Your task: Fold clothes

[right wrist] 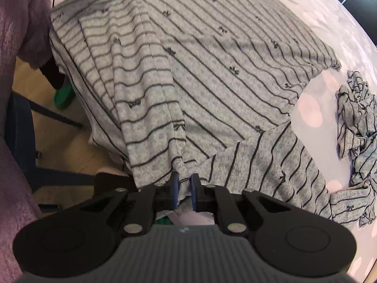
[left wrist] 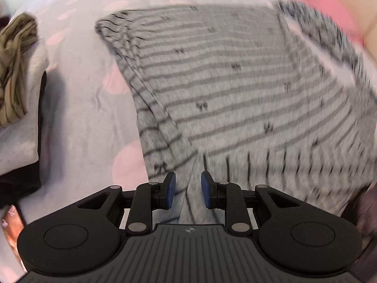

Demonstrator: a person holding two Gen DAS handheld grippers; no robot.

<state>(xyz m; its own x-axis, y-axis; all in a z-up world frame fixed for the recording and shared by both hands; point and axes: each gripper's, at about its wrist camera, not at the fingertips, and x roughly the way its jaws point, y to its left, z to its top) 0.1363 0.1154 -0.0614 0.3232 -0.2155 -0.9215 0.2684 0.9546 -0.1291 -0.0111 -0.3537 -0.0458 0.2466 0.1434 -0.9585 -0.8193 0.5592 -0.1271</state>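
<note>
Grey knit top with thin dark stripes and small bows (right wrist: 212,66) is lying spread on the white pink-dotted surface (left wrist: 89,108), near hem hanging over the edge. Bare cloth is showing to its left in the left wrist view. Left gripper (left wrist: 188,189) is hovering part-open, holding nothing. Right gripper (right wrist: 184,192) is nearly closed, pinching a bunched fold. Crumpled matching garment (right wrist: 355,122) is sitting just beside.

Wooden floor (right wrist: 59,139); pink-dotted bedsheet (left wrist: 89,108)
</note>
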